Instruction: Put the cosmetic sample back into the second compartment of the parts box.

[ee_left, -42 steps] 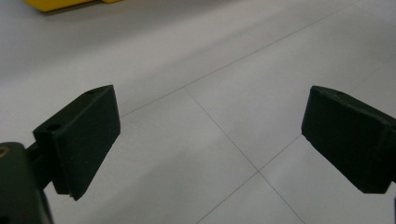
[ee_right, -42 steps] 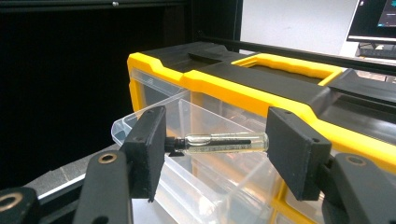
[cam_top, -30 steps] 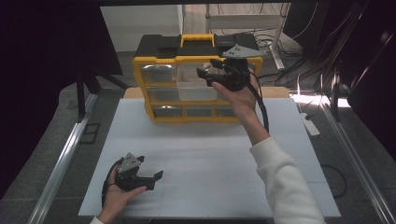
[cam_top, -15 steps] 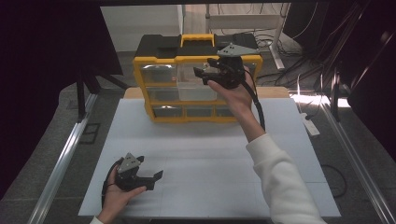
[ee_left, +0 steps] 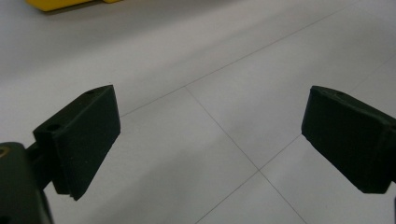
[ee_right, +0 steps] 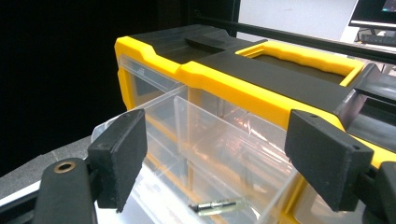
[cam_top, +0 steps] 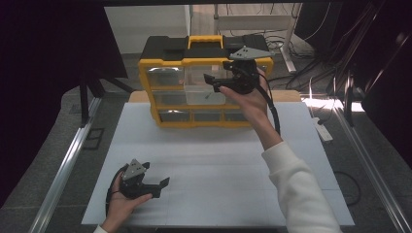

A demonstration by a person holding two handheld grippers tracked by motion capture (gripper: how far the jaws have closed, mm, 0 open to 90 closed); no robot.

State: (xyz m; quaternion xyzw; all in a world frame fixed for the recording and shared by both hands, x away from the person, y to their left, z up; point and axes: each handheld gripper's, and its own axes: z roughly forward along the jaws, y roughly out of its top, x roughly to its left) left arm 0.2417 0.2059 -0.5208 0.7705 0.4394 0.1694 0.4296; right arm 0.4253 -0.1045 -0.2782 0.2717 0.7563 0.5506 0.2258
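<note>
Clear plastic drawer [cam_top: 206,88] now pulled out from the top row of the yellow-and-black organiser [cam_top: 165,104], which stands at the far edge of the white table top [cam_top: 218,165]; half a second ago sat less far forward, if at all. Small dark metal pin or bit [ee_right: 217,205] lying loose on the drawer floor, exact type not clear. Right gripper [cam_top: 217,82] at the drawer's front, shifted slightly toward the near side since the earlier picture; jaws spread wide on either side of the drawer in the right gripper view, not pinching it. Judged: drawer opened, contents exposed, reach for the pin likely next. Left gripper [cam_top: 163,185] resting near the table's near-left corner, unchanged from a second ago, jaws wide apart with bare table between. Black cable [cam_top: 275,114] trailing along the right forearm.
</note>
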